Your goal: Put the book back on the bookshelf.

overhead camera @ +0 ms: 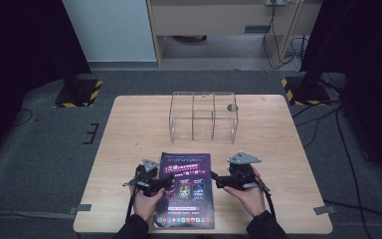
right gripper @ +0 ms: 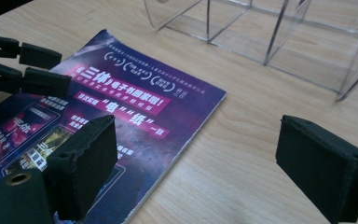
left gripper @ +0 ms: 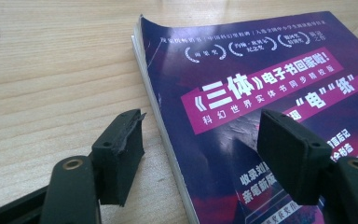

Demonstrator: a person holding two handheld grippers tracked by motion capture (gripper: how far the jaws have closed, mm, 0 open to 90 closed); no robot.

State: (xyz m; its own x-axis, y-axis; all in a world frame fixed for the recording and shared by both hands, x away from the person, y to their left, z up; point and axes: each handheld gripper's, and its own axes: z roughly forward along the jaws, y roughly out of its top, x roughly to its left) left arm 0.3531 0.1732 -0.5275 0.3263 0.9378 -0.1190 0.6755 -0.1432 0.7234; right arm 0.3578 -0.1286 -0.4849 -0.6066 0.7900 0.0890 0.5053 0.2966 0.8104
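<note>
High view shows, from left to right, the left gripper point(overhead camera: 165, 182) at the book's nine o'clock edge, the book point(overhead camera: 186, 191) lying flat on the worktop point(overhead camera: 129, 129) near the six o'clock side, and the right gripper point(overhead camera: 213, 178) at the book's three o'clock edge. A clear acrylic rack point(overhead camera: 202, 117) with upright dividers stands toward twelve o'clock, well apart from the book.

Left gripper view has its fingers point(left gripper: 121, 154) released and spread across the book's page edge point(left gripper: 161, 116), one on bare wood, the other over the cover. Right gripper view likewise has its fingers point(right gripper: 86, 165) released, one above the cover, the other over bare worktop beside the book's edge.

Judging by this, the step in hand is getting a grip on the book from both sides. To do it well, the lower finger should slide under the edge, flat against the wood, before closing. Both sides should pinch evenly, or the limp cover may bend and the pages fan out.
</note>
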